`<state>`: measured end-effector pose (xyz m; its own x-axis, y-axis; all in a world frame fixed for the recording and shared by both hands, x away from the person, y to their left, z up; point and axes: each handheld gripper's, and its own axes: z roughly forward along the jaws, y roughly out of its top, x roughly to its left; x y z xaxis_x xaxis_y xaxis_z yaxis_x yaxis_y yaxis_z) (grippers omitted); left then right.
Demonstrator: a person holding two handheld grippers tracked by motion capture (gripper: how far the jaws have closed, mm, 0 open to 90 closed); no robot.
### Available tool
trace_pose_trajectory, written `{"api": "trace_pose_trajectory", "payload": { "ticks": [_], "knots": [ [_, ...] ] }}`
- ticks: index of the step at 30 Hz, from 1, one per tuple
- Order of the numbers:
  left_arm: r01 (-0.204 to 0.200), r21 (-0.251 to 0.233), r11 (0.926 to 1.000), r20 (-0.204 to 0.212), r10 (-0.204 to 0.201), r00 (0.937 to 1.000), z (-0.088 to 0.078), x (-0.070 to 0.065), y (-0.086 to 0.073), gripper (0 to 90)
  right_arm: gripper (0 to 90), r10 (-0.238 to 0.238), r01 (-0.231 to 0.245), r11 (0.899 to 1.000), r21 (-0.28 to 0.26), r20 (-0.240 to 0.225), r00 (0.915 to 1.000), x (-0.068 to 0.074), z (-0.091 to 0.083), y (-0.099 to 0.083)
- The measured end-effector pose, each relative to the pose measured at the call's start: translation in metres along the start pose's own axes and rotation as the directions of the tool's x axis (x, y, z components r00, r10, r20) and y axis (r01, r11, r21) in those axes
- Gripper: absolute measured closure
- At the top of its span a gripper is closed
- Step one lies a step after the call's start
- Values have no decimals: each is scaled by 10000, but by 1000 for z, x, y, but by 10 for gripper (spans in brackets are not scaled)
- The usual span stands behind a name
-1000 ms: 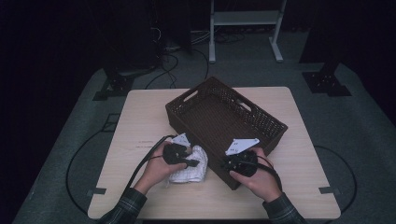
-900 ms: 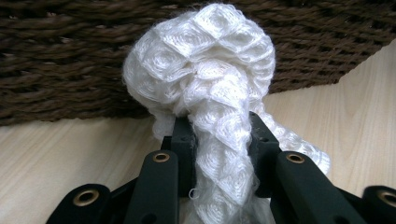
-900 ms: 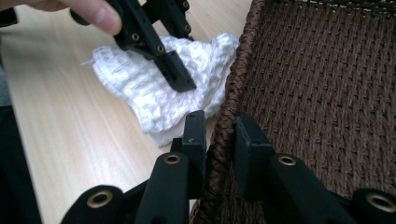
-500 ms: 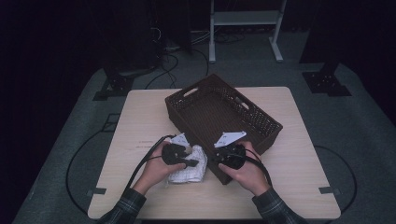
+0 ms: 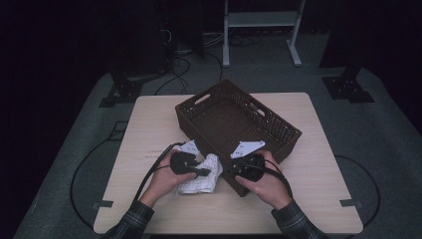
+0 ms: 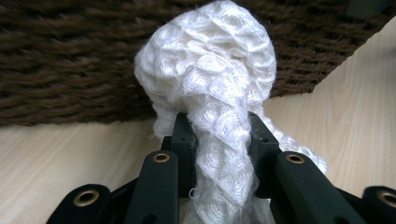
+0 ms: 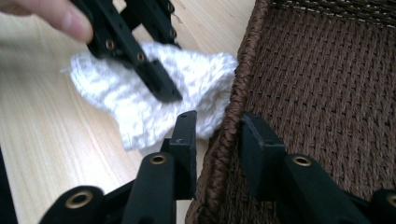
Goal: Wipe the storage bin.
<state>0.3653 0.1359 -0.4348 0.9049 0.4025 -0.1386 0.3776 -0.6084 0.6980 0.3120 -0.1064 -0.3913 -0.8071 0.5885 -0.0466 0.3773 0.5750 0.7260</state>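
A white knitted cloth (image 5: 205, 180) lies crumpled on the table against the near wall of a dark brown woven basket (image 5: 278, 127). My left gripper (image 5: 204, 173) is shut on a bunched fold of the cloth (image 6: 210, 70), lifted a little, with the basket wall (image 6: 70, 70) right behind it. My right gripper (image 5: 239, 172) is at the basket's near corner. Its jaws have just been opening and stand astride the basket rim (image 7: 233, 93) without pressing on it, right gripper (image 7: 215, 126). The cloth (image 7: 135, 107) and the left gripper's fingers (image 7: 154, 79) lie just beyond, left of the rim.
The basket stands at an angle on the light wooden table (image 5: 149, 119), and I see nothing in it. Cables trail from both grippers toward the table's near edge. Dark stands and a white frame (image 5: 259, 20) stand on the floor beyond the table.
My right hand has shifted a little to the left along the basket's near wall, toward the cloth. The left hand and the cloth have stayed in place.
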Motion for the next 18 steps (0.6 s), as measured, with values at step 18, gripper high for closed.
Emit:
{"api": "trace_pose_trajectory", "payload": {
  "ticks": [18],
  "knots": [
    [-235,-843,9962,-3,236,9997,-21,-10,11,695,623,251,-280,9978,-601,-477,9985,-11,-43,-18]
  ]
}}
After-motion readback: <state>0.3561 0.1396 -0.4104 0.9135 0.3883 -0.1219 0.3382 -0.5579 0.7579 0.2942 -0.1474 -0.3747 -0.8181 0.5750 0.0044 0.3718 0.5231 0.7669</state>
